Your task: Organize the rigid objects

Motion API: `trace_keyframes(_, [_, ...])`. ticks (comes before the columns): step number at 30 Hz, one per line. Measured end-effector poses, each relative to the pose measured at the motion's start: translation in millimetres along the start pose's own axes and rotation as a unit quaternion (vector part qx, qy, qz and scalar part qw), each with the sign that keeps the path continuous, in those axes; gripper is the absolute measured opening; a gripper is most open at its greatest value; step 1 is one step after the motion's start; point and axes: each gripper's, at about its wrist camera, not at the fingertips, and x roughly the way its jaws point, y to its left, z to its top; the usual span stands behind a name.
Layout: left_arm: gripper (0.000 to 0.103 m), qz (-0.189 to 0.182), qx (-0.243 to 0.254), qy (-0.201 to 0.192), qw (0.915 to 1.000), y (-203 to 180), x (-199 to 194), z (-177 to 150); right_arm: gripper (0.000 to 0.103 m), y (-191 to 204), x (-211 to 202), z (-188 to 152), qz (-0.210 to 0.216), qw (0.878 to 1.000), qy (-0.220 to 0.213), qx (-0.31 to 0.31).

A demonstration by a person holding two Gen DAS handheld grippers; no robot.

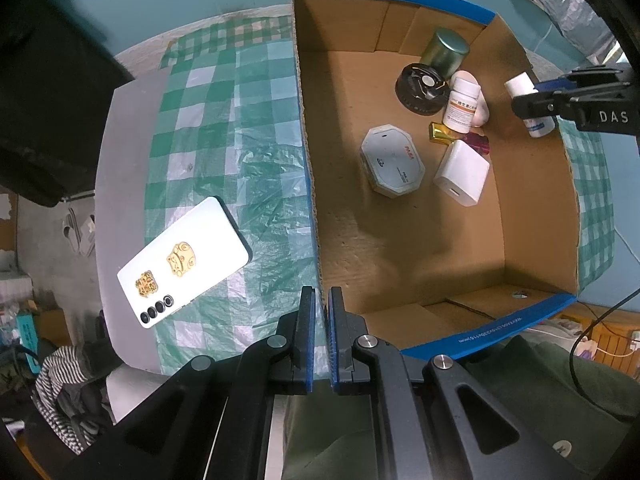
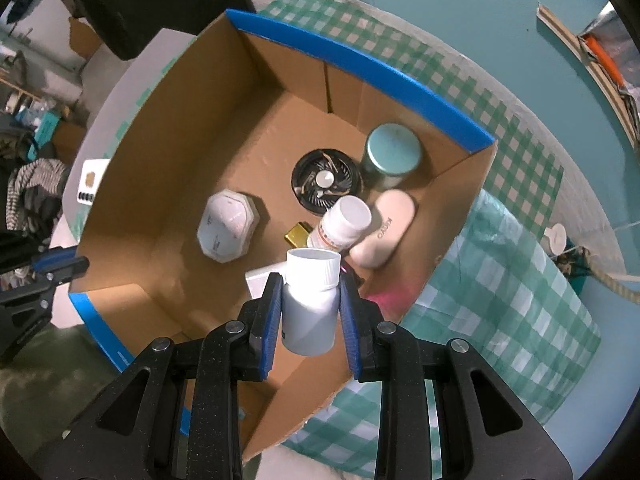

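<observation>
Right wrist view: I have the white bottle clamped between my right gripper pads, cap forward, held above the open cardboard box. Below it in the box sit a labelled pill bottle, an octagonal case, a black fan and a green tin. My left gripper is closed on nothing, over the box's edge; a white phone lies on the checked cloth.

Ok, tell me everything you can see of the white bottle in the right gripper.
The white bottle looks like plain plastic, with a ribbed screw cap, closed. The right gripper fingers clamp its body from both sides, cap pointing away from the camera. It hangs above the cardboard box, touching nothing else.
</observation>
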Motion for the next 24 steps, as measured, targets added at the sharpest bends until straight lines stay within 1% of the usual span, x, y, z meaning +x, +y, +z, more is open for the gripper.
trace_keyframes(8, [0.006, 0.0, 0.001, 0.0, 1.0, 0.2, 0.0, 0.0, 0.027, -7.1, -1.5, -6.2, -0.003, 1.0, 0.001, 0.018])
trace_keyframes(10, [0.006, 0.001, 0.001, 0.001, 1.0, 0.2, -0.1, -0.3, 0.034, -8.8, -2.9, -8.2, -0.001, 1.0, 0.001, 0.022])
trace_keyframes(14, [0.006, 0.001, 0.001, 0.001, 1.0, 0.6, 0.1, -1.0, 0.04, -10.1, -7.6, -12.1, -0.002, 1.0, -0.005, 0.028])
trace_keyframes(16, [0.006, 0.001, 0.001, 0.001, 1.0, 0.3, 0.3, -0.5, 0.053, -11.5, -11.9, -14.7, 0.0, 0.999, -0.011, 0.035])
trace_keyframes(17, [0.006, 0.002, 0.0, 0.001, 1.0, 0.5, 0.2, -0.8, 0.055, -12.0, -14.8, -16.1, 0.0, 0.999, -0.015, 0.039])
trace_keyframes(18, [0.006, 0.002, 0.0, 0.0, 1.0, 0.6, 0.2, -0.7, 0.062, -12.5, -18.1, -17.9, 0.0, 0.999, -0.02, 0.043])
trace_keyframes(19, [0.006, 0.002, 0.0, 0.0, 1.0, 0.6, 0.0, -0.7, 0.066, -12.7, -20.9, -19.5, -0.002, 0.999, -0.025, 0.047])
trace_keyframes(24, [0.006, 0.002, -0.003, -0.003, 1.0, 1.6, -1.6, 1.1, 0.068, -18.5, -36.2, -29.9, -0.002, 0.996, -0.044, 0.078])
